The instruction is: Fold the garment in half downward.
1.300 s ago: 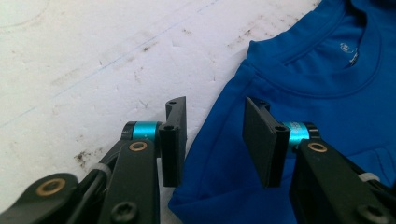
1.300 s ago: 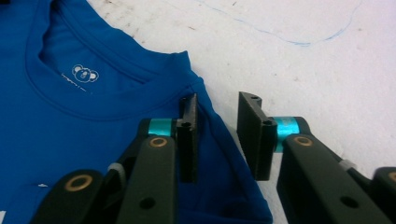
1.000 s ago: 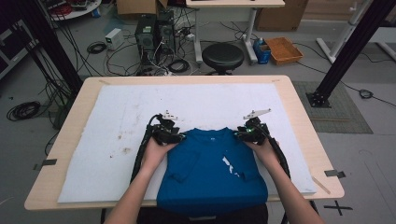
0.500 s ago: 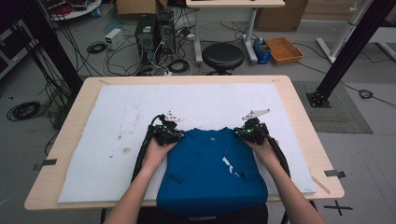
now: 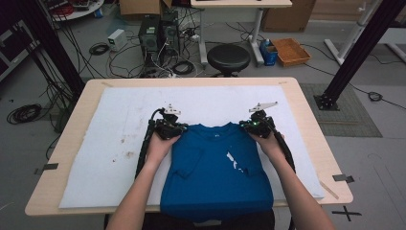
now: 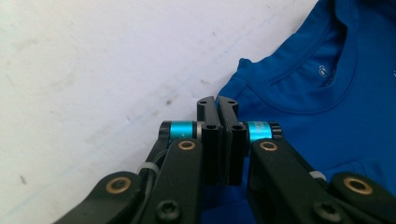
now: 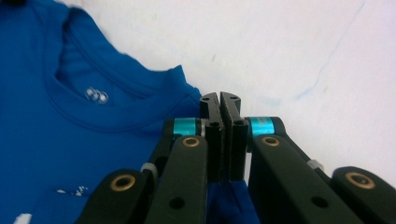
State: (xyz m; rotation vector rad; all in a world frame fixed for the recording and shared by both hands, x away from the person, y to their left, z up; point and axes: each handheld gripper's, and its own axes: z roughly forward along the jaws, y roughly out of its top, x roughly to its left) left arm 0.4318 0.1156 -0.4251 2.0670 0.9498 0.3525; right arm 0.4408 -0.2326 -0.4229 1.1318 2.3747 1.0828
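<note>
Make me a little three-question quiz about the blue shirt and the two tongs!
1. True or false: the blue shirt lies on a white sheet.
2. Which part of the shirt do the left tongs and the right tongs pinch? A) the bottom hem B) the shoulders C) a sleeve end
3. Fill in: behind the table stands a round black ____.

Key: 1 true. 2 B; both are shut on the cloth beside the collar. 3 stool.
</note>
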